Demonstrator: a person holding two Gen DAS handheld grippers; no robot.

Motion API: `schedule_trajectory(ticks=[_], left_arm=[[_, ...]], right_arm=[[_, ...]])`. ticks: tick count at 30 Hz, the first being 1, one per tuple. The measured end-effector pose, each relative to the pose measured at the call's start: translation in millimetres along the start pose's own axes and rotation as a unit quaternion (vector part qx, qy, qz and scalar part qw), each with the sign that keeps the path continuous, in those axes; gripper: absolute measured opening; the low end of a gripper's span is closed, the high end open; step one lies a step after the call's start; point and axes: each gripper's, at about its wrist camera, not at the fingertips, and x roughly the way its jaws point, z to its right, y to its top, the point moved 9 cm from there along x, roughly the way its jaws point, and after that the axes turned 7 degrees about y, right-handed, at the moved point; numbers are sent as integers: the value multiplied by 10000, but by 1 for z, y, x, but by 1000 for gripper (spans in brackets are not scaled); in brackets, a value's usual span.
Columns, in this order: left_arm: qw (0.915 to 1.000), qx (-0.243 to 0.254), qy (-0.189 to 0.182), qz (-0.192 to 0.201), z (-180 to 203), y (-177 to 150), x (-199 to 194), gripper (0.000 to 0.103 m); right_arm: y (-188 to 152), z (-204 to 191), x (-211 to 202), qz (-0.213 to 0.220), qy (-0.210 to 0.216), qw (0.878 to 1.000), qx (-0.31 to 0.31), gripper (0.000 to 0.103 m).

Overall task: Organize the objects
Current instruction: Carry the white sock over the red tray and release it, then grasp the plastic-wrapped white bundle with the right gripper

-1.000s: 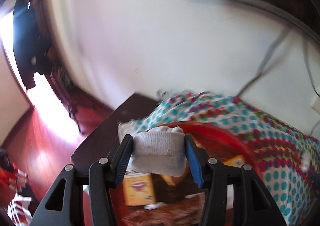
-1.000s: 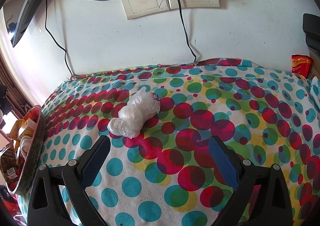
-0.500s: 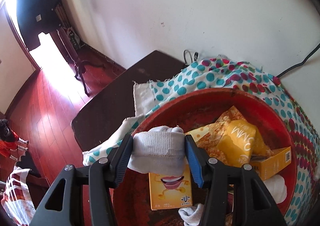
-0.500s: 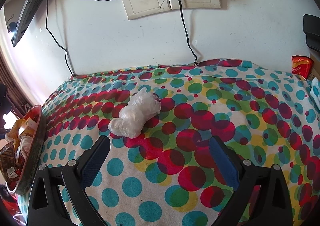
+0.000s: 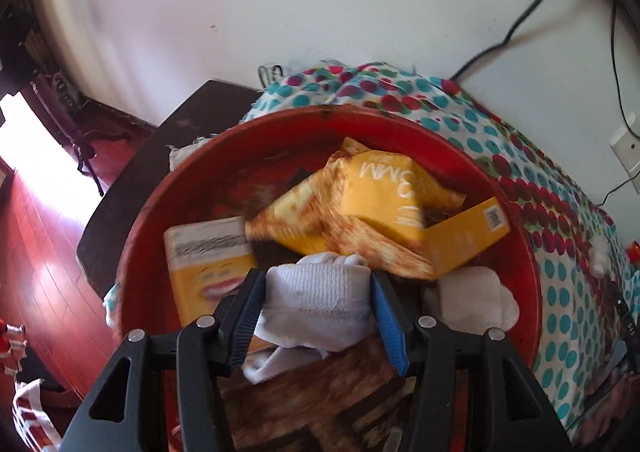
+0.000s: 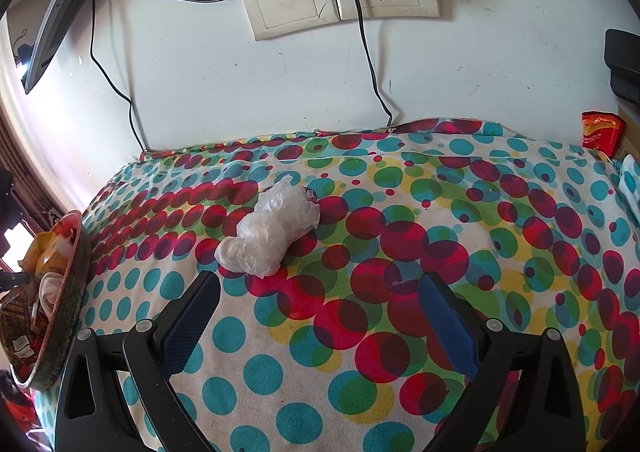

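The left hand-held gripper [image 5: 318, 302] is clenched on a rolled white knitted sock [image 5: 316, 304], squeezed between its blue pads and held low over the round red basin [image 5: 532, 292] — so the step in hand looks like the drop-off of this sock into the collecting basin. The basin sits at the edge of the counter under a polka-dot cloth [image 6: 400, 252] and already holds a yellow crinkled snack bag [image 5: 376, 203], a yellow cardboard box with a smiling mouth printed on it [image 5: 208, 272] and another white sock bundle [image 5: 472, 304]. The next move, as I judge it, calls for spreading the jaws with the sock over the heap, near the other bundle, so it settles inside the rim and does not roll off.

The right hand-held gripper [image 6: 318, 312] is released, jaws wide apart and holding nothing, hovering above the cloth. Just ahead of it and slightly left lies a crumpled clear plastic bag [image 6: 272, 236] — likely the next thing to collect; being soft and slippery, it probably wants a pinch across its middle.
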Motion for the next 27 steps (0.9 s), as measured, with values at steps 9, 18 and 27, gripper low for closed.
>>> schedule_trajectory(ticks=[9, 18, 27], left_arm=[[9914, -275, 704, 1073, -20, 21, -32, 95], [9722, -85, 883, 2168, 0, 1, -122, 95], [9728, -504, -285, 2242, 54, -165, -141, 95]], right_arm=[[0, 0, 1, -30, 18, 10000, -8, 99], [-2, 4, 4, -126, -4, 9999, 56, 99], [1, -9, 17, -374, -407, 9983, -162, 93]])
